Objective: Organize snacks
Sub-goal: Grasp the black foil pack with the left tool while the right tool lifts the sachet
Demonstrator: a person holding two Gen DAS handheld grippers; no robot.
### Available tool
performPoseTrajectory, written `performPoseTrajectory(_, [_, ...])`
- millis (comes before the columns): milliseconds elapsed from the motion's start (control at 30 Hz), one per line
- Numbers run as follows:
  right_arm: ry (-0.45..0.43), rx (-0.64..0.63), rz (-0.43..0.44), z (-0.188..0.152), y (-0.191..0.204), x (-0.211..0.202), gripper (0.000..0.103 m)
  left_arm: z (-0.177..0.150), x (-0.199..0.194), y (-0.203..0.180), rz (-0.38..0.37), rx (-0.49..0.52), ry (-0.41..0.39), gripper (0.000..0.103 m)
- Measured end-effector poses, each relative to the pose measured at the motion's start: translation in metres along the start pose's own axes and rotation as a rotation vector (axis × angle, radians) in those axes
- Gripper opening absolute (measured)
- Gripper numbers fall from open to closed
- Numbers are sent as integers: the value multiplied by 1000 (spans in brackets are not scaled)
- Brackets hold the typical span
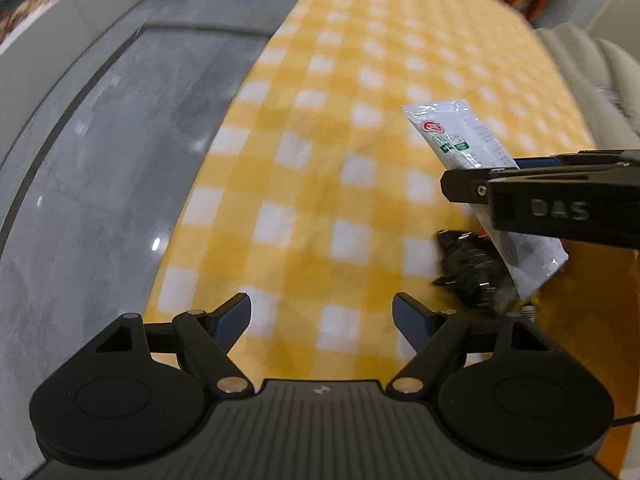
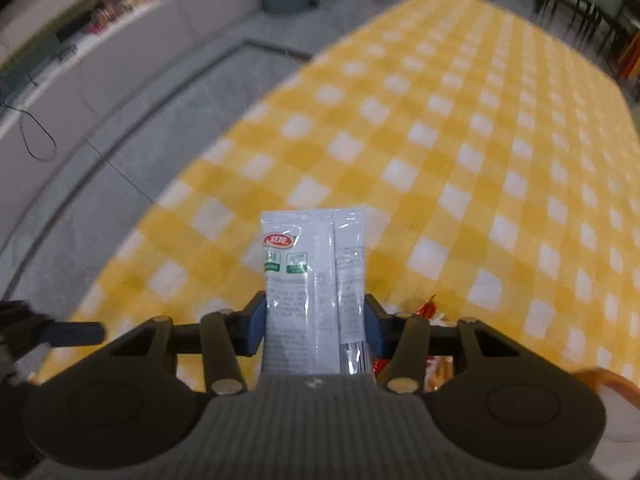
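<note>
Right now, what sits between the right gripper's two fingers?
The white snack packet, clamped across its width between the blue pads of the right gripper. The right wrist view shows it.

Your white snack packet (image 2: 314, 280) is long and flat, with a red logo and green marks near its far end (the small print is unreadable). It stands lengthwise between the right gripper's (image 2: 316, 326) jaws, lifted above a dark wrapper (image 1: 472, 268) and orange-red packets (image 2: 434, 360).
</note>
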State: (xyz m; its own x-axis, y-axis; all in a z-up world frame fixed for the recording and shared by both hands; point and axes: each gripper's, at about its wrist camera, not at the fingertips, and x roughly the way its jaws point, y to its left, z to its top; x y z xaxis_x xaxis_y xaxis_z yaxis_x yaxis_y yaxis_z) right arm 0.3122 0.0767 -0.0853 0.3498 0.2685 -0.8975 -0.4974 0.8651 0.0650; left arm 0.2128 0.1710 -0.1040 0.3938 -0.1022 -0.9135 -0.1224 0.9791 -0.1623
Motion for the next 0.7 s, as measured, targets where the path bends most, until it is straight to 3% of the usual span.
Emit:
performPoseTrajectory(167, [-104, 57, 24, -19, -8, -66, 48, -10, -12, -21, -51, 99, -75, 94])
performPoseTrajectory(333, [-211, 61, -34, -55, -21, -129, 48, -15, -6, -38, -87, 152, -66, 94])
performPoseTrajectory(400, [-236, 84, -48, -72, -30, -144, 48, -16, -3, -45, -128, 171, -66, 94])
performPoseTrajectory(567, [-299, 193, -16, -117, -54, -170, 48, -10, 8, -55, -249, 110, -48, 94])
performPoseTrajectory(700, [-327, 281, 34, -143, -74, -170, 48, 6, 27, -71, -257, 162, -37, 94])
